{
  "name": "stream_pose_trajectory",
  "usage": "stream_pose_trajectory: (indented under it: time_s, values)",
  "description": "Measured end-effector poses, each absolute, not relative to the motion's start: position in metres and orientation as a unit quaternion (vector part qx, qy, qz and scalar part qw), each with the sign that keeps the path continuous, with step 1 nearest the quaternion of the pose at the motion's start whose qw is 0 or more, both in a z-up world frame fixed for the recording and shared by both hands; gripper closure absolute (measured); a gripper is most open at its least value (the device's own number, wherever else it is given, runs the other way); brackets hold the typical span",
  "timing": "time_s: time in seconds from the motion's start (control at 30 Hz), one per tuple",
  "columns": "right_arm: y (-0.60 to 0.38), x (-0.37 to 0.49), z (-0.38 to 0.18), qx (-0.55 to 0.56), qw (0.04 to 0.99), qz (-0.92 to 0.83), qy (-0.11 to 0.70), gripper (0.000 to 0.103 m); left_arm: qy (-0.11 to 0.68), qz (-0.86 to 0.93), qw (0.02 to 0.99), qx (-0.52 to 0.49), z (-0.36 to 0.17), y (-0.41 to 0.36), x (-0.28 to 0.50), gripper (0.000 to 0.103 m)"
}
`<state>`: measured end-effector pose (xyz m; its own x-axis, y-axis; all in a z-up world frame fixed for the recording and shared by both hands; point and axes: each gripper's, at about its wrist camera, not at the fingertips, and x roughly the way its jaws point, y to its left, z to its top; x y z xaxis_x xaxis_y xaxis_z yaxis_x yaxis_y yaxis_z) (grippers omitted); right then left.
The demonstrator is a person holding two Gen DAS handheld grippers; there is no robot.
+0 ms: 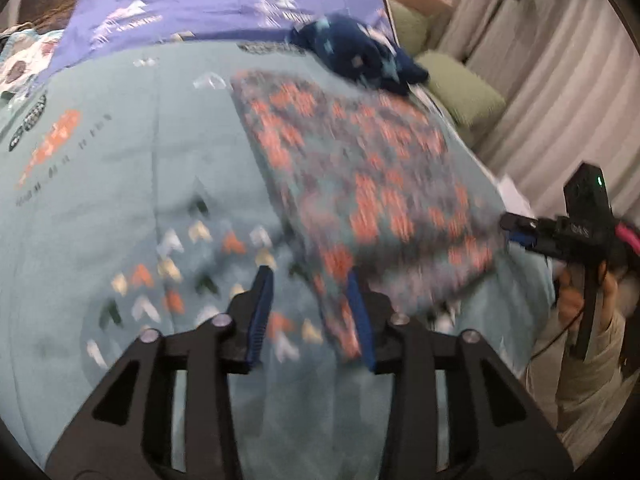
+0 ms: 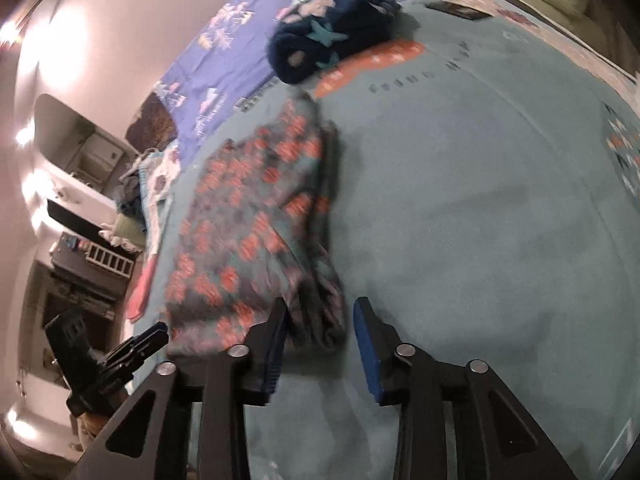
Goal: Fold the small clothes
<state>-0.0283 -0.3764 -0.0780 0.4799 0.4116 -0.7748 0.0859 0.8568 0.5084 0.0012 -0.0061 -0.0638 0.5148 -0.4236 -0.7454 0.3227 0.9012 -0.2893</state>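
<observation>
A small grey-teal garment with orange-red print (image 1: 360, 184) lies folded flat on the teal blanket (image 1: 120, 208); it also shows in the right wrist view (image 2: 256, 216). My left gripper (image 1: 308, 280) is open at its near corner, its right finger over the cloth edge. My right gripper (image 2: 320, 312) is open at another corner, jaws astride the bunched edge, gripping nothing. The right gripper (image 1: 516, 226) shows at the garment's right edge in the left wrist view; the left gripper (image 2: 152, 336) shows low left in the right wrist view.
A crumpled dark navy garment (image 1: 360, 56) with pale stars lies beyond the patterned one, also in the right wrist view (image 2: 332, 44). A purple printed sheet (image 1: 200, 4) covers the far bed. Green cushions (image 1: 460, 92) and curtains (image 1: 560, 80) stand right. Shelves (image 2: 92, 264) stand left.
</observation>
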Motion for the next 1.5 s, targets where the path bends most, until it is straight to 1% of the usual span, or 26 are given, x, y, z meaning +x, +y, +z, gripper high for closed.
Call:
stream_pose_trajectory:
  time_s: [0.03, 0.07, 0.1, 0.17, 0.33, 0.4, 0.53, 0.67, 0.87, 1.2, 1.23, 1.3, 1.33, 1.43, 1.47, 1.5]
  values:
    - [-0.375, -0.022, -0.073, 0.248, 0.827, 0.107, 0.493, 0.043, 0.438, -0.205, 0.873, -0.058, -0.061, -0.005, 0.008, 0.051]
    - [-0.374, -0.014, -0.069, 0.244, 0.832, 0.119, 0.485, 0.036, 0.435, -0.202, 0.876, -0.060, -0.059, -0.007, 0.017, 0.045]
    - [-0.372, -0.006, -0.066, 0.235, 0.836, 0.125, 0.479, 0.036, 0.435, -0.207, 0.874, -0.062, -0.059, -0.008, 0.022, 0.042]
    - [-0.371, 0.015, -0.068, 0.220, 0.838, 0.126, 0.483, 0.035, 0.445, -0.215, 0.867, -0.069, -0.064, -0.012, 0.040, 0.042]
    - [-0.376, 0.050, -0.090, 0.248, 0.813, 0.152, 0.505, 0.035, 0.466, -0.220, 0.854, -0.070, -0.079, -0.019, 0.059, 0.041]
    - [-0.377, 0.057, -0.098, 0.251, 0.808, 0.154, 0.510, 0.035, 0.464, -0.227, 0.854, -0.067, -0.083, -0.023, 0.064, 0.037]
    - [-0.375, 0.068, -0.103, 0.243, 0.808, 0.163, 0.512, 0.035, 0.468, -0.239, 0.848, -0.068, -0.089, -0.027, 0.074, 0.034]
    - [-0.370, 0.080, -0.106, 0.224, 0.810, 0.178, 0.512, 0.035, 0.469, -0.253, 0.844, -0.071, -0.094, -0.031, 0.085, 0.029]
    - [-0.365, 0.106, -0.113, 0.235, 0.800, 0.216, 0.507, 0.035, 0.465, -0.280, 0.837, -0.074, -0.097, -0.035, 0.103, 0.023]
    - [-0.345, 0.137, -0.121, 0.214, 0.799, 0.252, 0.502, 0.035, 0.459, -0.320, 0.817, -0.138, -0.105, -0.032, 0.143, 0.022]
    - [-0.345, 0.138, -0.121, 0.214, 0.800, 0.253, 0.501, 0.038, 0.458, -0.322, 0.817, -0.141, -0.106, -0.033, 0.146, 0.022]
    - [-0.343, 0.140, -0.122, 0.209, 0.803, 0.253, 0.497, 0.042, 0.455, -0.322, 0.818, -0.138, -0.106, -0.035, 0.150, 0.024]
    - [-0.343, 0.140, -0.123, 0.206, 0.805, 0.252, 0.496, 0.046, 0.455, -0.320, 0.820, -0.134, -0.105, -0.037, 0.150, 0.025]
    - [-0.345, 0.142, -0.125, 0.211, 0.806, 0.249, 0.494, 0.056, 0.453, -0.309, 0.827, -0.122, -0.105, -0.039, 0.150, 0.037]
    - [-0.347, 0.143, -0.126, 0.215, 0.805, 0.248, 0.494, 0.060, 0.453, -0.302, 0.830, -0.119, -0.105, -0.040, 0.150, 0.046]
    - [-0.348, 0.143, -0.127, 0.218, 0.804, 0.247, 0.495, 0.062, 0.453, -0.299, 0.832, -0.118, -0.104, -0.040, 0.151, 0.059]
